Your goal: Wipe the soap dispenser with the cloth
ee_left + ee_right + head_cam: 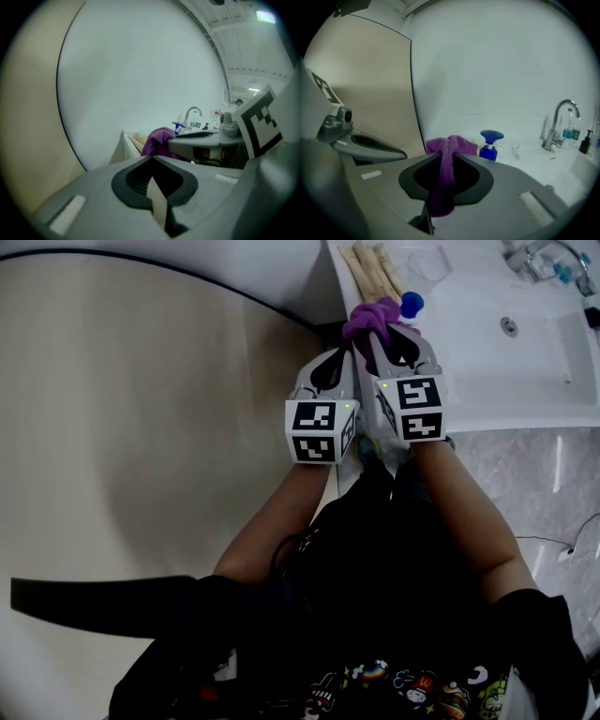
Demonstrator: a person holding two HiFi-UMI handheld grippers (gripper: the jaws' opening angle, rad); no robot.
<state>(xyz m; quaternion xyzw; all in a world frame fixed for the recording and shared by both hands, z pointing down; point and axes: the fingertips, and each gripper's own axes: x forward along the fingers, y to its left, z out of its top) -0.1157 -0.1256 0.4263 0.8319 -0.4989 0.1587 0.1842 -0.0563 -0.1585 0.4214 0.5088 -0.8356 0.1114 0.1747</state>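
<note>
One purple cloth (442, 180) pinched in right claw (444, 157) near soap dispenser (490, 146).

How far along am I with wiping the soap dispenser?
Done: the purple cloth is picked up, clamped in the right gripper. In hand: the cloth is bunched close beside the blue soap dispenser; contact can't be told. Left: probably the wiping itself. The left gripper is shut on nothing, beside the right one.

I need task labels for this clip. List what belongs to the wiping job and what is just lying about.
Job:
purple cloth, clamped in the right gripper
soap dispenser with a blue pump

Lying about:
faucet
wooden sticks
clear cup
</note>
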